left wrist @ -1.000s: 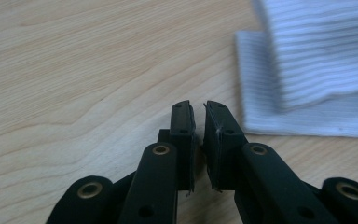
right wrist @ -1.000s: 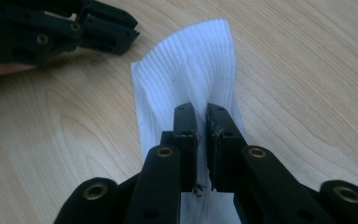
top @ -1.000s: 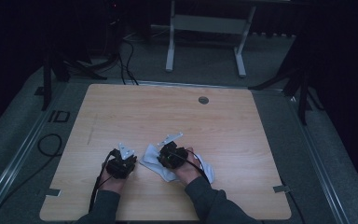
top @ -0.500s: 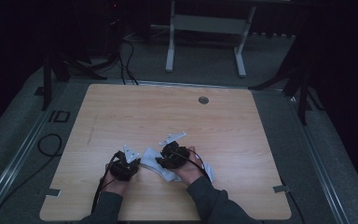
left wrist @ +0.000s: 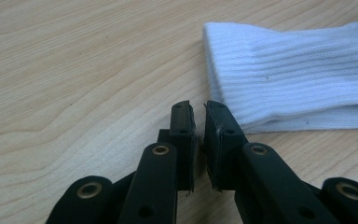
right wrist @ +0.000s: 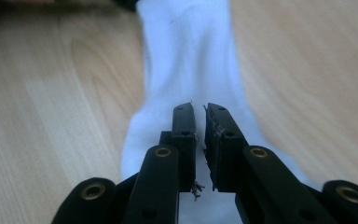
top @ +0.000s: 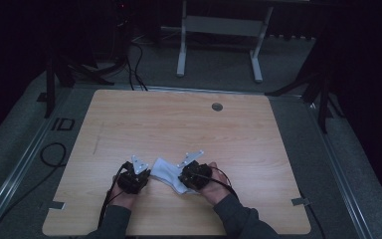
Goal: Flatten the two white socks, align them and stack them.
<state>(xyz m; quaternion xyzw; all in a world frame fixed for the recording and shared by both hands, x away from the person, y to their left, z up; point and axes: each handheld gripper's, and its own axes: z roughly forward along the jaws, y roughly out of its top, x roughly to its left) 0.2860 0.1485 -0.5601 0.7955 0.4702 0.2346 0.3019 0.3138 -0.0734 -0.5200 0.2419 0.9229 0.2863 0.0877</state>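
- We see a white sock (top: 168,174) lying flat on the wooden table (top: 189,129), between our two hands.
- Our left hand-held gripper (left wrist: 199,126) rests with its jaws nearly together and empty, the sock's ribbed cuff just beside its tip.
- Our right hand-held gripper (right wrist: 199,123) sits over the sock; its jaws have just been closing to a narrow gap, with no cloth visibly pinched.

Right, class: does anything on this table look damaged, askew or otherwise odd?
Little stands out. The white sock lies flat but slanted on the table. The right gripper has frayed pads with fibres hanging from them.
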